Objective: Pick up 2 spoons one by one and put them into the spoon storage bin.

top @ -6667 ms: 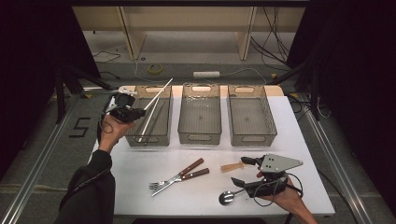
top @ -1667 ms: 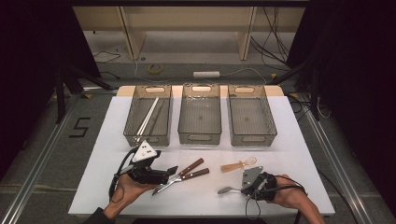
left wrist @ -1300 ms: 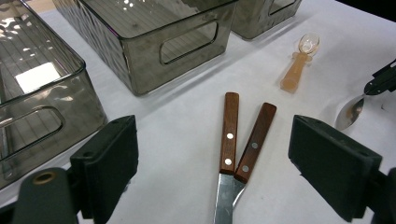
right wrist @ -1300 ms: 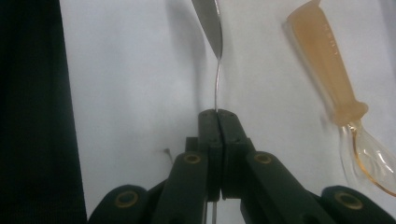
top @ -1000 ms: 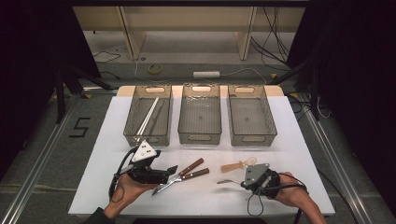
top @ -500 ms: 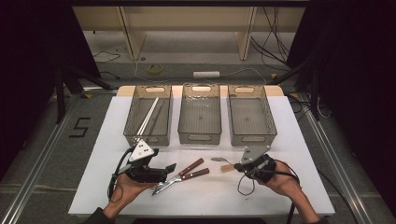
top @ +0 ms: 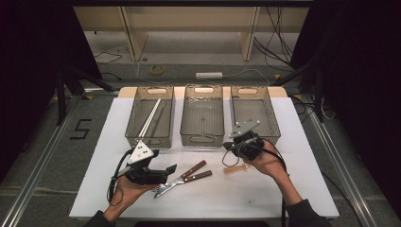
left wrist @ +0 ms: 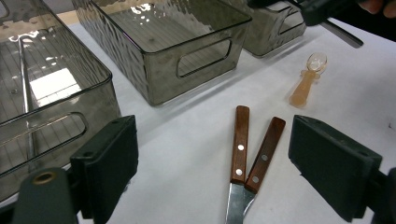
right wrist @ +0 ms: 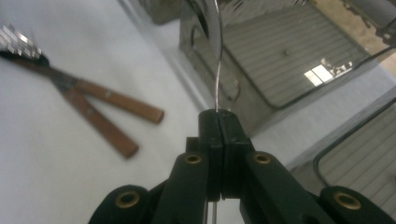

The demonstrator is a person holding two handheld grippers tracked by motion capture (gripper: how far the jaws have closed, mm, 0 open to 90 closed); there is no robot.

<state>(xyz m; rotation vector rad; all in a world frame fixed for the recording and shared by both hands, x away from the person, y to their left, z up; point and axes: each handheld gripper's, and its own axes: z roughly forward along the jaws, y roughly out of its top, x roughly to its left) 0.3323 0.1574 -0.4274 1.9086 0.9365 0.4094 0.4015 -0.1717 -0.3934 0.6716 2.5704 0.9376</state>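
Right gripper [right wrist: 218, 116] clenched on a thin metal spoon [right wrist: 212, 28], jaws pressed together with the handle pinched edge-on between the pads and the bowl rising toward twelve o'clock in the right gripper view. Seen from above, right gripper [top: 231, 147] held off the white table [top: 302, 189] just in front of the right bin [top: 272, 124], by the gap to the middle bin [top: 203, 140]. Directly below it at six o'clock, on the table, a translucent amber spoon [top: 235, 168], apart from the jaws. Left gripper [left wrist: 219, 163] released, jaws wide apart, nothing between the pads; straight ahead at twelve o'clock in the left gripper view, two wooden-handled utensils [left wrist: 247, 154] lying side by side, blades meeting near the bottom edge. From above, left gripper [top: 171, 169] resting low at the table's near-left, the utensils at its three o'clock. Left bin [top: 135, 137] at roughly twelve o'clock from that hand, holding long pale chopsticks [top: 150, 118].
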